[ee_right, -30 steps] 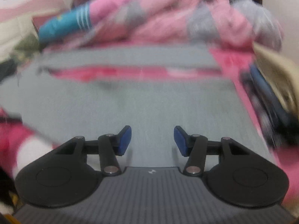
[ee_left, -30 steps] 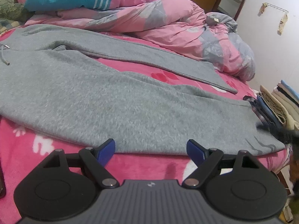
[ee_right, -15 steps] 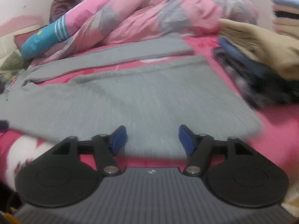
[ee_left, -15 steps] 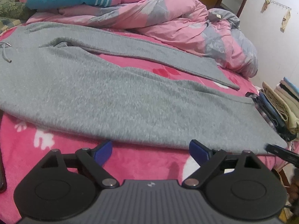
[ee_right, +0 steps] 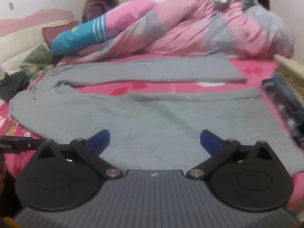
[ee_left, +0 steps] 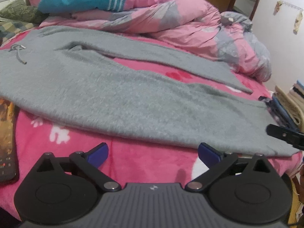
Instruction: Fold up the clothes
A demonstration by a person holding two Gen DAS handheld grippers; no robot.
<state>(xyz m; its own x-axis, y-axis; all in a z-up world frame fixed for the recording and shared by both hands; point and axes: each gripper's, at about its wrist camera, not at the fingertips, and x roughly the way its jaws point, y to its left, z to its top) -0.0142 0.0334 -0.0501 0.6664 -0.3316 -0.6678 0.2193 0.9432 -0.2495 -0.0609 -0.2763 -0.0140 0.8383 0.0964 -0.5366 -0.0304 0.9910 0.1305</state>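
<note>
Ahead of the left hand-held gripper (ee_left: 153, 153) lies a bare strip of pink bed sheet (ee_left: 144, 157), free to pass. Farther ahead the grey trousers (ee_left: 117, 96) lie flat and low. Beyond them the pink quilt (ee_left: 180, 20) is heaped and closes the far side. To its left a phone (ee_left: 6, 138) lies on the bed edge. To the right of the right hand-held gripper (ee_right: 154, 142), a stack of folded clothes (ee_right: 285, 102) blocks the way.

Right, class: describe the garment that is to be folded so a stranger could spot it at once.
Find the bed with the bright pink blanket and the heaped pink-and-grey duvet. In front of the duvet lie grey fleece trousers, spread flat, legs parted. They are the only plain grey item, with a drawstring at the waist.
</note>
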